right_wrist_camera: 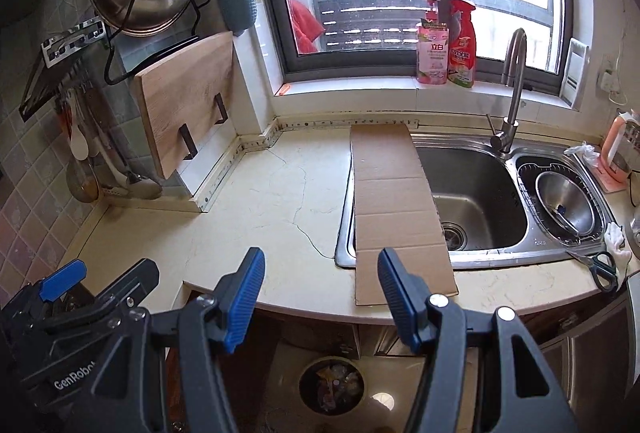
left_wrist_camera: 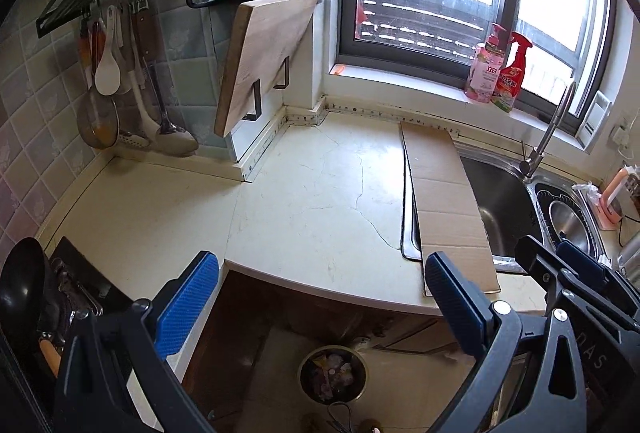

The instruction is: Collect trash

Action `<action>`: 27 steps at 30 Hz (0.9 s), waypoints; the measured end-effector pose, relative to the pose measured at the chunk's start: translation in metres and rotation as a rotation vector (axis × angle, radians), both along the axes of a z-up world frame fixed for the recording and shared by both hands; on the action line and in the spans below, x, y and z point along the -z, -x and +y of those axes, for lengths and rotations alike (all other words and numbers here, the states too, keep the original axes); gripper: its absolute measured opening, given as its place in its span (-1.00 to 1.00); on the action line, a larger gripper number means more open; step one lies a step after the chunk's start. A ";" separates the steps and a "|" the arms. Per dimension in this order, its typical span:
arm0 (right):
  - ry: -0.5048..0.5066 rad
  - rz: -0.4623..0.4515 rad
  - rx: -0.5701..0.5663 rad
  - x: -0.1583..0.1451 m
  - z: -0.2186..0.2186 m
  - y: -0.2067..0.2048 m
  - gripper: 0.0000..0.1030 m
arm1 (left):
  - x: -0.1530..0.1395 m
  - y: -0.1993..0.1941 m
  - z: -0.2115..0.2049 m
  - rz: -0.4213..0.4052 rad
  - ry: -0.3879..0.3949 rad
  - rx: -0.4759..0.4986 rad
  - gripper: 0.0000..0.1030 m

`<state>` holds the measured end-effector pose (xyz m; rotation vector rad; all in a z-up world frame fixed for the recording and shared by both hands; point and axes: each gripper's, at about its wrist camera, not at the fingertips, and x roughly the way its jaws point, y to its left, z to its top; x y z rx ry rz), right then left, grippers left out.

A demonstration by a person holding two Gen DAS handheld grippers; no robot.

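Note:
A round trash bin (left_wrist_camera: 333,373) holding mixed scraps stands on the floor below the counter edge; it also shows in the right wrist view (right_wrist_camera: 331,385). My left gripper (left_wrist_camera: 320,297) is open and empty, held above the counter's front edge over the bin. My right gripper (right_wrist_camera: 322,297) is open and empty, also above the front edge over the bin. A flat strip of cardboard (left_wrist_camera: 448,205) lies across the left side of the sink; it shows in the right wrist view too (right_wrist_camera: 396,209). The right gripper's body appears at the right of the left wrist view (left_wrist_camera: 580,285).
A cream counter (right_wrist_camera: 260,217) with cracks. A steel sink (right_wrist_camera: 476,193) with faucet (right_wrist_camera: 514,89), a bowl in a rack (right_wrist_camera: 564,205), scissors (right_wrist_camera: 598,265), two bottles (right_wrist_camera: 446,45) on the sill, a hanging cutting board (right_wrist_camera: 188,101), utensils (left_wrist_camera: 116,81), a pan on the stove (left_wrist_camera: 20,285).

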<state>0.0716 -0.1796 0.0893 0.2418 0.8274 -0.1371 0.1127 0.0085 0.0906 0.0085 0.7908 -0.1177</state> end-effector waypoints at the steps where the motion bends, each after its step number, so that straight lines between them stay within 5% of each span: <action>1: -0.002 0.001 0.007 0.000 0.000 0.000 0.15 | 0.000 0.000 -0.001 -0.002 -0.004 0.004 0.98; 27: -0.004 0.005 0.012 0.002 0.002 -0.006 0.15 | 0.000 -0.005 -0.001 -0.003 -0.022 0.000 0.98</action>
